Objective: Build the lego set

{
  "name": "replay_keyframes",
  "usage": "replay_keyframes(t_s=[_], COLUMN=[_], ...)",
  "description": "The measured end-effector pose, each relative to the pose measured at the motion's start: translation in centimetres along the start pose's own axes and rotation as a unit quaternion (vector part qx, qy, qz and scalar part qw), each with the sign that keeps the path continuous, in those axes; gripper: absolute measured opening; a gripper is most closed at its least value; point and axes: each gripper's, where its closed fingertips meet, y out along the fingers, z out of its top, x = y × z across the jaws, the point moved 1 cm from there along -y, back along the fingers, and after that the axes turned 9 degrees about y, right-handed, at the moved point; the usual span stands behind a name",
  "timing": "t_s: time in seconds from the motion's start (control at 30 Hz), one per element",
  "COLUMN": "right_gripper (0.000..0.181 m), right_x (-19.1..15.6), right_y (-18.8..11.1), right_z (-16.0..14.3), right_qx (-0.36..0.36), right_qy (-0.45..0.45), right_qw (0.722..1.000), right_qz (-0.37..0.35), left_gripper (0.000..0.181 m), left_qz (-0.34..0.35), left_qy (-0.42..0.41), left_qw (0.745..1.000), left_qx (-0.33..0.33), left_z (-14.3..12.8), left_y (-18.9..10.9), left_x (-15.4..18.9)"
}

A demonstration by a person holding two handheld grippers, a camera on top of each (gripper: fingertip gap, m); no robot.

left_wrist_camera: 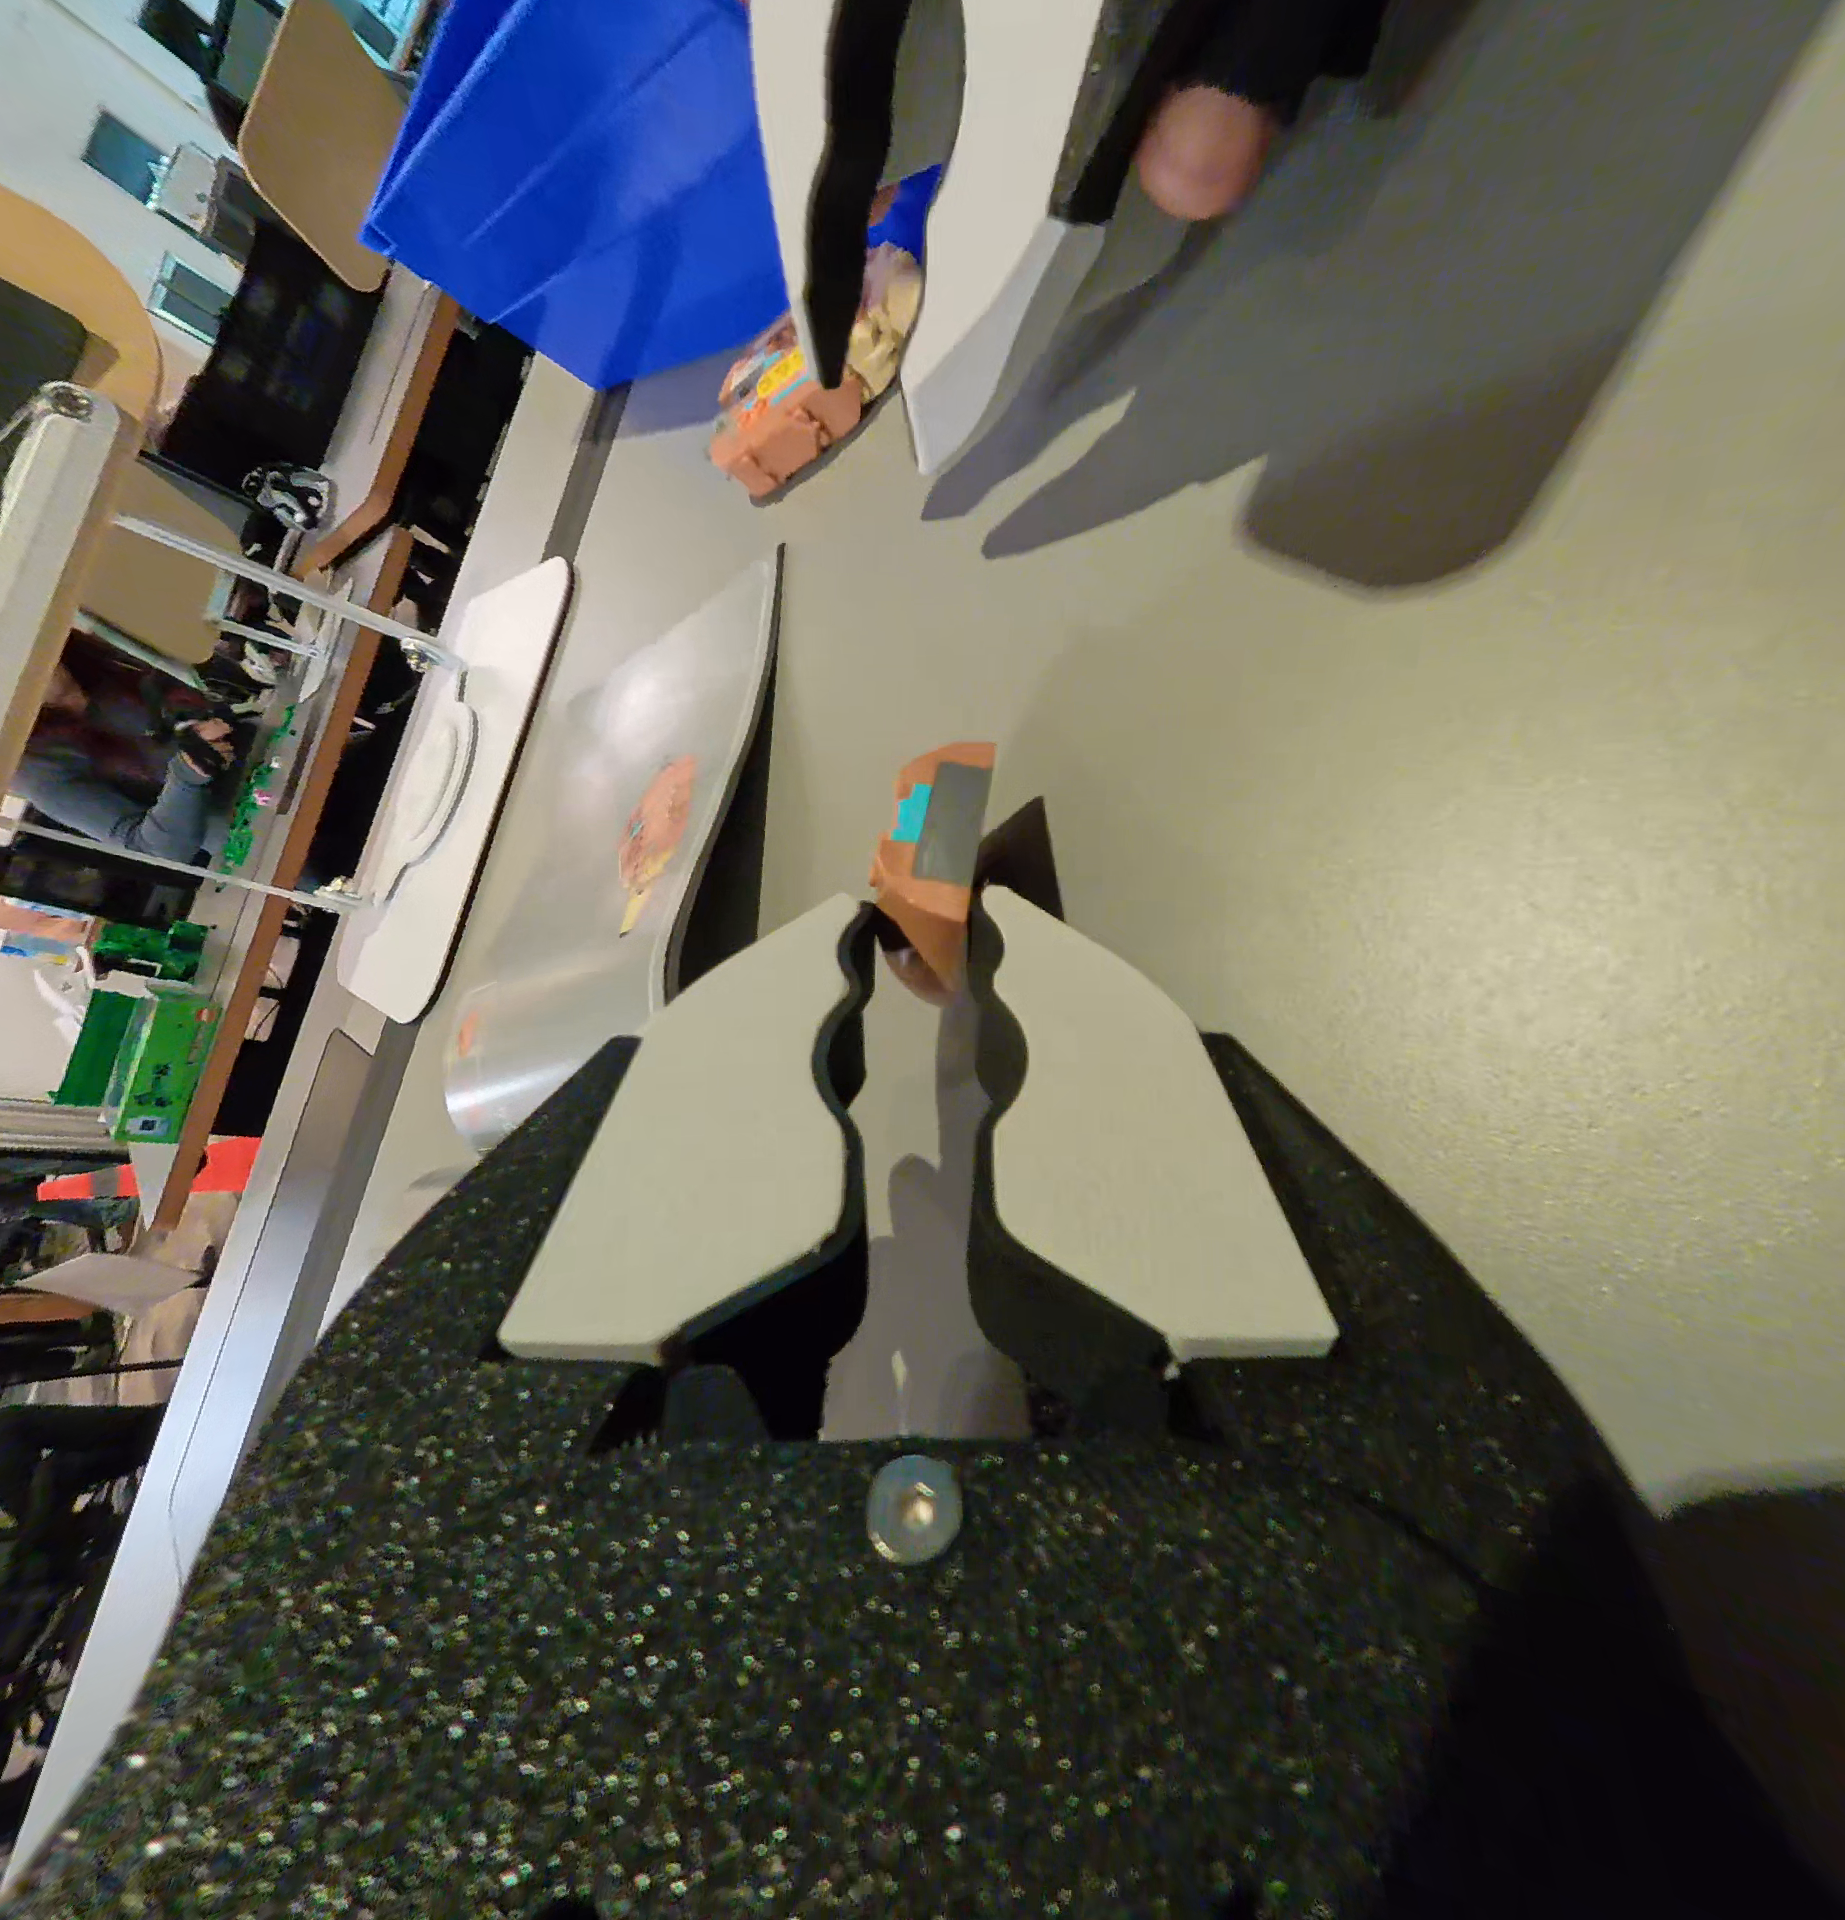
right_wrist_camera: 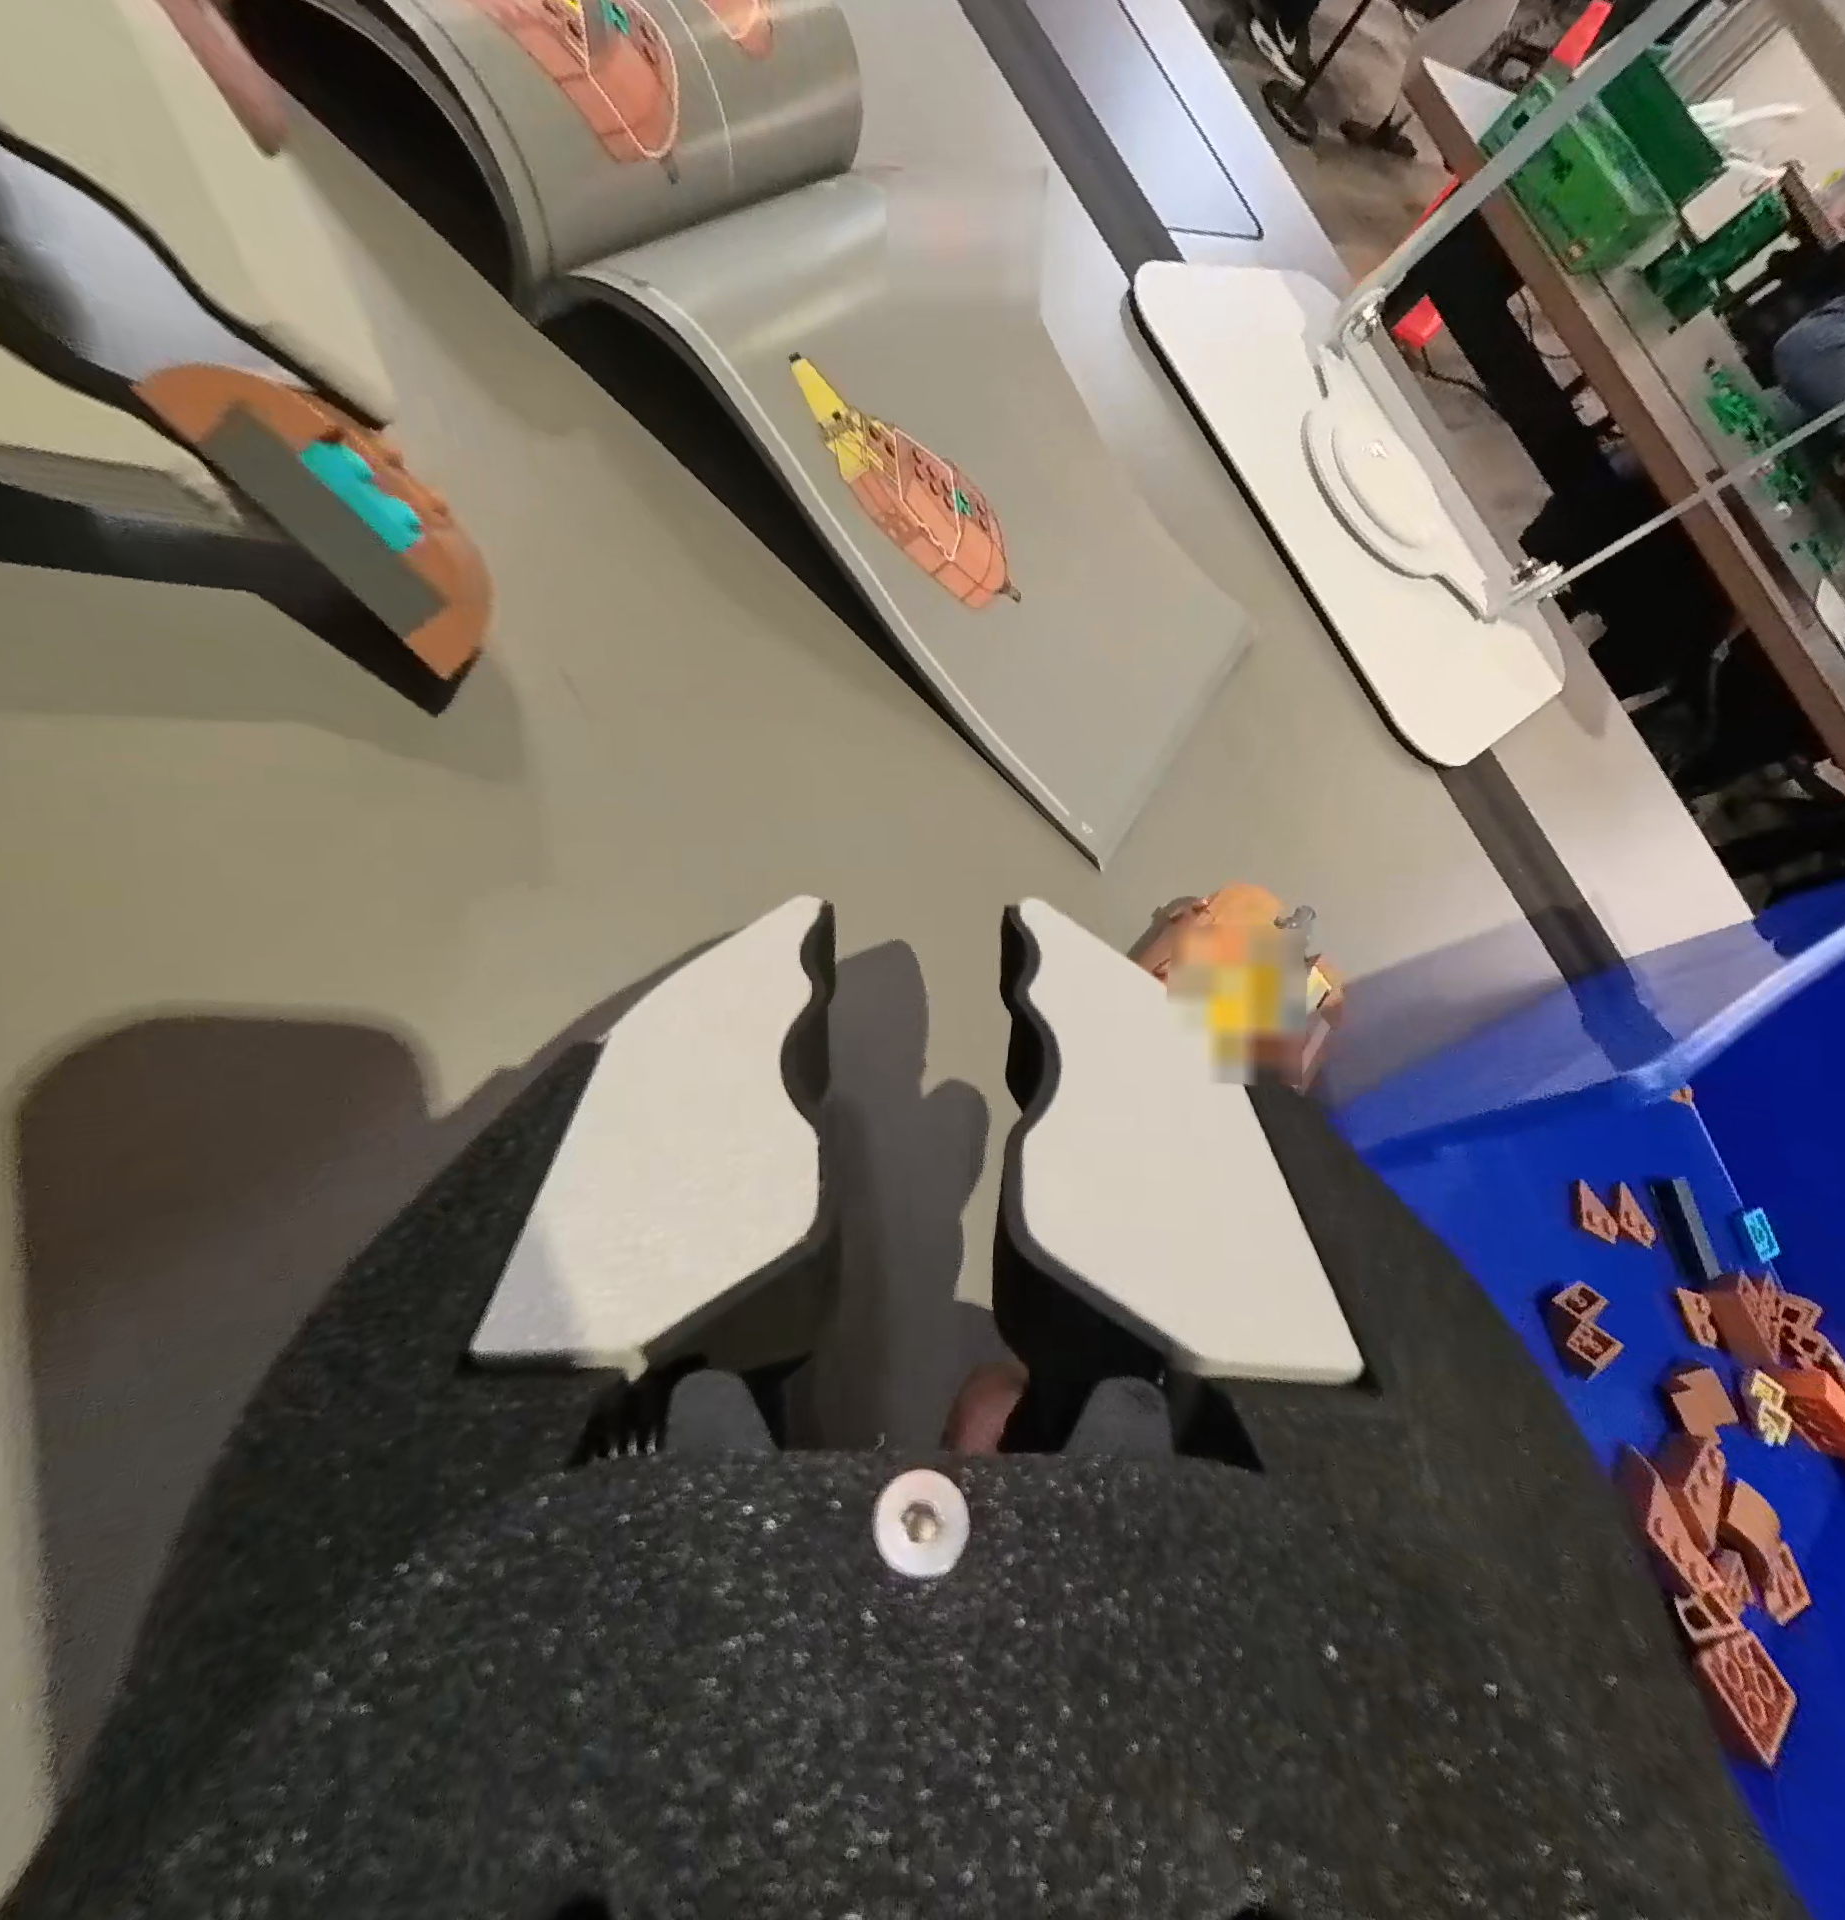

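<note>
A white board (right_wrist_camera: 1344,499) with a clear stand lies on the grey table (right_wrist_camera: 689,790).

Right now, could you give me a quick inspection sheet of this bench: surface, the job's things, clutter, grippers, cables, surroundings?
Surface: pale grey table.
Job's things: brown lego piece with grey and teal parts; open instruction booklet; blue bin of loose brown bricks; partly built brown model beside the bin.
Clutter: white stand base.
Grippers: left gripper shut on the lego piece; right gripper open, empty.
Cables: nothing seen.
Surroundings: other tables with green lego, chairs, a seated person.
</note>
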Motion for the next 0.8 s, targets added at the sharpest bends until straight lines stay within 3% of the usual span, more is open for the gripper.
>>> replay_keyframes(t_s=[0.2,0.8], right_gripper=[0.035,0.046], right_x=[0.4,1.1], right_y=[0.1,0.1], right_z=[-0.3,-0.9], right_qx=[-0.006,-0.034], right_qy=[0.018,0.043], right_qw=[1.0,0.998], right_qz=[0.0,-0.015], left_gripper=[0.019,0.041], left_qz=[-0.018,-0.109], left_qy=[0.026,-0.077], left_qw=[0.999,0.991], left_qx=[0.011,0.023], left_z=[0.2,0.2], left_y=[-0.3,-1.5], left_x=[0.5,1.5])
